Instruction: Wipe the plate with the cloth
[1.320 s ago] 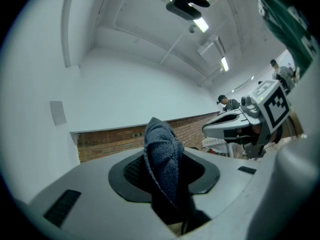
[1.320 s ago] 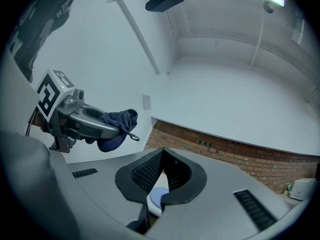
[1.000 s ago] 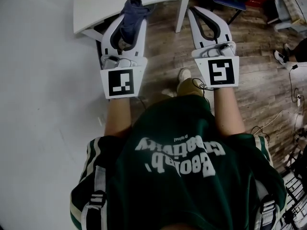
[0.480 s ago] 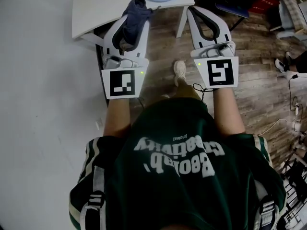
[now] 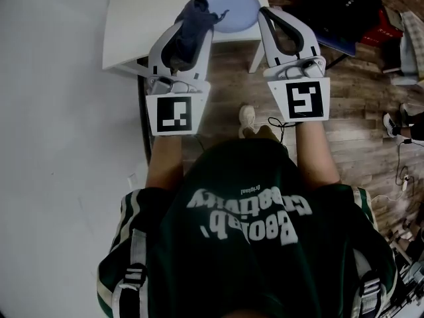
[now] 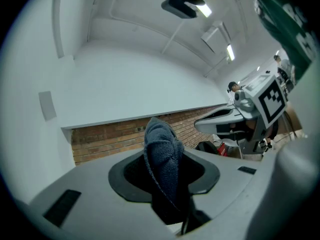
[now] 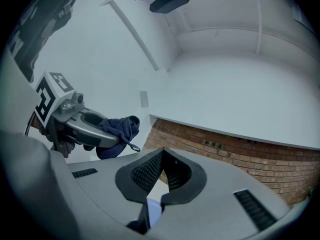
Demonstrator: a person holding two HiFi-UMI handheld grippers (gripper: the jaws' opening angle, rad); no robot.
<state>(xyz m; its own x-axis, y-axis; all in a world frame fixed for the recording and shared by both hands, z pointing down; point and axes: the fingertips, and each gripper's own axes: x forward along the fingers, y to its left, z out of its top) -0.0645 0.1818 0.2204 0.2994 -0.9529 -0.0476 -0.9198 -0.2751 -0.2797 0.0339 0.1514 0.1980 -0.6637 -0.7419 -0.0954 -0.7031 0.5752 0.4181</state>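
White laminate is filling the left of the head view, where the table [image 5: 142, 18] is standing at about eleven o'clock from the person. Just right of its bare top, the left gripper [image 5: 191, 28] is reaching toward twelve o'clock, its jaws pinching the dark blue cloth [image 5: 196, 8]. The left gripper view is showing the fabric wedged between the pads and bunching out past the tips. The cloth's long axis is running along the jaws, six to twelve, and a loose corner is trailing toward two o'clock.

That corner is pointing at the pale blue plate [image 5: 232, 5], which is sitting on the table's near right corner, at roughly one o'clock from the left gripper's tip. In the head view the corner is overlapping the plate's nine o'clock rim. Whether it is touching the plate cannot be told, since both gripper views are looking up at wall and ceiling.

Further right, the right gripper [image 5: 271, 17] is hanging with its tips pressed together on nothing, just beside the plate's four o'clock rim. A sliver of pale blue is showing through the gap beneath its pads. Beyond it, wood flooring [image 5: 358, 111] is stretching toward three o'clock.

Wiping is not yet under way, by my reading. The cloth-bearing left gripper is the one placed to begin, and a short carry toward one o'clock, with the tip lowering, would probably bring the cloth onto the plate's face.
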